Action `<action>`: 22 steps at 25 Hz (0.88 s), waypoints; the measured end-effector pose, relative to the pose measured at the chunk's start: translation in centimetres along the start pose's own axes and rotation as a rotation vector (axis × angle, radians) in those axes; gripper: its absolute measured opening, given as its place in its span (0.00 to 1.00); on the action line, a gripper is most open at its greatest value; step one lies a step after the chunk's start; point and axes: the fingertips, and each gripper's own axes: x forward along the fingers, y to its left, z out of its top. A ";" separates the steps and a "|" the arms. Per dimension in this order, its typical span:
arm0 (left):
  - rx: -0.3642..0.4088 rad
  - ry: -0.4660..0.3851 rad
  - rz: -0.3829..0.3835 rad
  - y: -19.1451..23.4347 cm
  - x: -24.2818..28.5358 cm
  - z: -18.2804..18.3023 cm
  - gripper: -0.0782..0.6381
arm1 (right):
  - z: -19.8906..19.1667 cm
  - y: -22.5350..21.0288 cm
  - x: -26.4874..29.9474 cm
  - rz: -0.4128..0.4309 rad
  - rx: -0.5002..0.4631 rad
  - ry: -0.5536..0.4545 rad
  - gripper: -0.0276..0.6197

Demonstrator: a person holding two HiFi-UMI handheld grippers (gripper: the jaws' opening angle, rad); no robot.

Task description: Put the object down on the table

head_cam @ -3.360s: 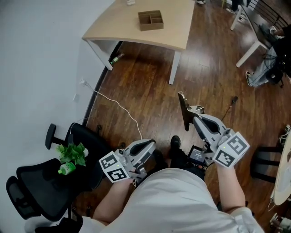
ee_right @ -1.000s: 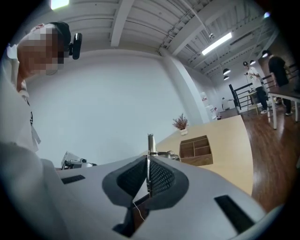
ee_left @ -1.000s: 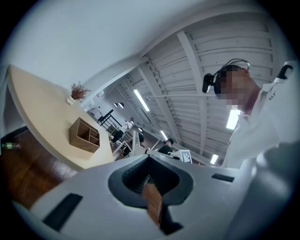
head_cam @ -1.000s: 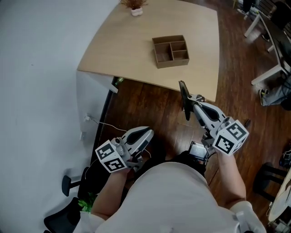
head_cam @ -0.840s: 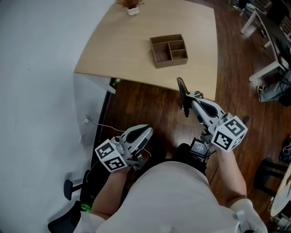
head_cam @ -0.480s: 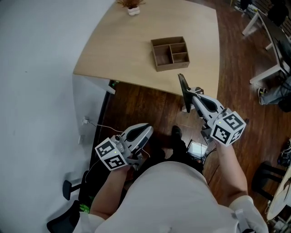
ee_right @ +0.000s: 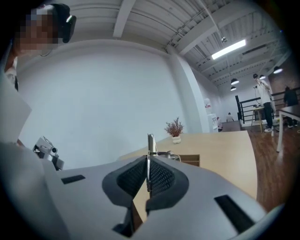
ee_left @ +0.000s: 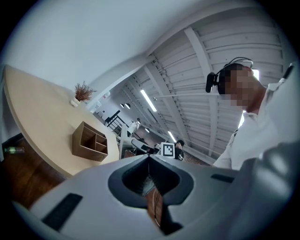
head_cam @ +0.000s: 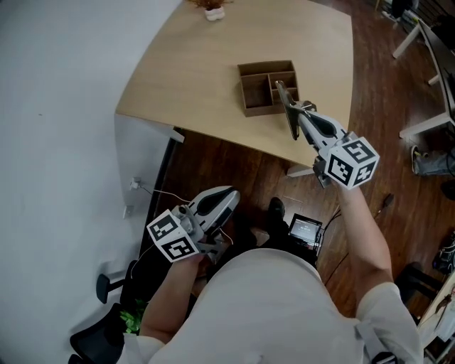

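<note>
Right hand-held gripper point(head_cam: 299, 118) clamps thin flat object point(head_cam: 284, 97) (edge-on) above table point(head_cam: 192, 71).

A thin dark flat object point(head_cam: 286, 108) is held on edge at the tips of the right gripper point(head_cam: 301, 116). This gripper is extended over the near edge of the light wooden table point(head_cam: 185, 64), beside the compartmented wooden box point(head_cam: 257, 109). The left gripper point(head_cam: 229, 195) is positioned low, close to the body, above the dark wooden floor point(head_cam: 234, 160). A small potted plant point(head_cam: 212, 8) is located at the table's far edge.
</note>
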 end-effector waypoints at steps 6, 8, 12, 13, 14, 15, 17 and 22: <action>-0.008 0.005 0.049 1.4 1.6 0.8 0.11 | 0.8 -3.8 6.4 0.035 -0.081 0.010 0.05; -0.011 0.007 0.063 1.9 2.1 0.9 0.11 | 0.6 -4.7 8.3 0.046 -0.092 0.019 0.05; -0.028 0.006 0.090 2.9 3.1 1.1 0.11 | 0.0 -6.5 11.5 0.067 -0.099 0.048 0.05; -0.033 0.006 0.095 3.2 3.3 1.2 0.11 | -0.3 -6.9 12.1 0.071 -0.101 0.057 0.05; -0.037 0.005 0.100 3.5 3.5 1.3 0.11 | -0.6 -7.2 12.6 0.074 -0.102 0.065 0.05; -0.040 0.004 0.104 3.8 3.6 1.4 0.11 | -0.8 -7.4 13.0 0.077 -0.105 0.072 0.05; -0.047 0.004 0.109 4.2 3.9 1.4 0.11 | -1.3 -7.8 13.5 0.081 -0.110 0.082 0.05; -0.060 0.005 0.108 5.1 5.0 1.4 0.11 | -3.0 -8.5 14.0 0.087 -0.106 0.100 0.05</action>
